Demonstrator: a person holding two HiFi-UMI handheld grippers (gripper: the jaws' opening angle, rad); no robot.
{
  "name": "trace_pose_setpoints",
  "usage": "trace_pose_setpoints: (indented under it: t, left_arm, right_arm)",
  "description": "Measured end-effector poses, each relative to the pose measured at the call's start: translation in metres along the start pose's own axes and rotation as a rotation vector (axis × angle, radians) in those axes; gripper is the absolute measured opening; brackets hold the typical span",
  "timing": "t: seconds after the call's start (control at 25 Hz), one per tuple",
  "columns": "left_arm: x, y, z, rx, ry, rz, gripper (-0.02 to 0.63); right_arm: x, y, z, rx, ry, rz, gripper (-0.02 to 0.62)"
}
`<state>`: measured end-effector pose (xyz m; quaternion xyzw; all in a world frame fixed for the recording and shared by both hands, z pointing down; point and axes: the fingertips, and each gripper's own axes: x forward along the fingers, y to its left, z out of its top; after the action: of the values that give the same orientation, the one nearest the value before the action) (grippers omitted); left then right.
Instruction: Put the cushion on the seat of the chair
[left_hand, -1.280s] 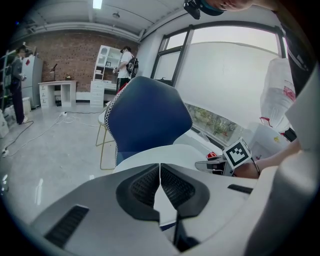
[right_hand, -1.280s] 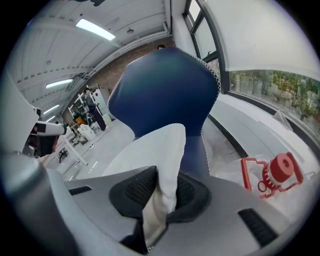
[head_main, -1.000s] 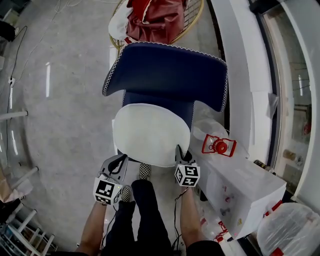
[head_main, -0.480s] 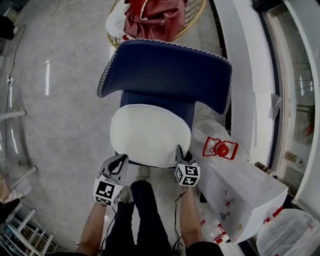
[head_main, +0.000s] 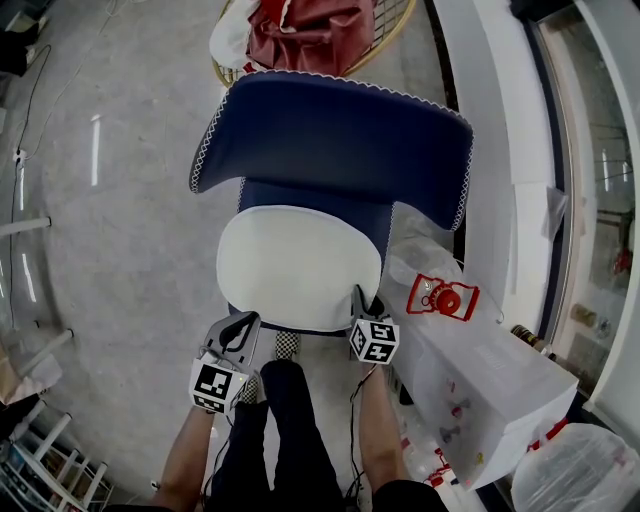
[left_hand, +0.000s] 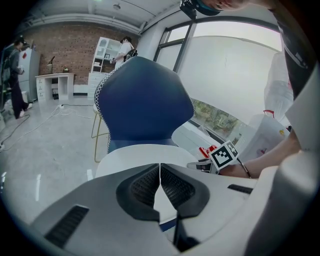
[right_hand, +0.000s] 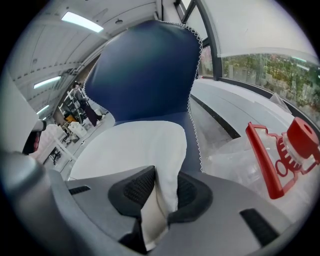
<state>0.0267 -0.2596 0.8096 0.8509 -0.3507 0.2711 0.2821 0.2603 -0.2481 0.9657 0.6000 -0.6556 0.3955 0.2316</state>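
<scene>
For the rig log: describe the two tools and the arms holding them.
The left tool and right tool are grey shells with black ribbed pads and a black-and-white marker cube each. Thin dark cables trail along bare forearms; no sleeves show. The right tool's jaws are opening around the cushion.

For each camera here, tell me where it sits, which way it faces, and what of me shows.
Head view: on the head, facing steeply down at the chair and cushion; both forearms, left gripper and right gripper show.
Left gripper view: on the left gripper, facing the chair's backrest over its shut jaws.
Right gripper view: on the right gripper, facing the chair; its opening jaws have the cushion's edge between them.
Shared: all three show chair and cushion.
</scene>
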Motion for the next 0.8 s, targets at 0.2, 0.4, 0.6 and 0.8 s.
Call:
trace_pose_setpoints:
  t: [0.2, 0.4, 0.6, 0.8]
  left_arm:
    - [0.003, 0.001, -0.004, 0.003, 0.006, 0.001, 0.023]
    - [0.004, 0.0, -0.001, 0.005, 0.001, -0.002, 0.023]
    - [0.002, -0.004, 0.0, 0.004, 0.001, -0.001, 0.023]
    - [-0.001, -0.01, 0.001, 0.012, 0.0, -0.013, 0.023]
  right_arm:
    - [0.006, -0.004, -0.004, 0.013, 0.003, -0.001, 0.103]
    - [0.005, -0.004, -0.005, 0.014, 0.001, 0.002, 0.104]
    - [0.004, -0.007, -0.006, 0.04, 0.005, 0.006, 0.12]
    - [0.0, -0.017, -0.002, 0.016, 0.018, -0.045, 0.209]
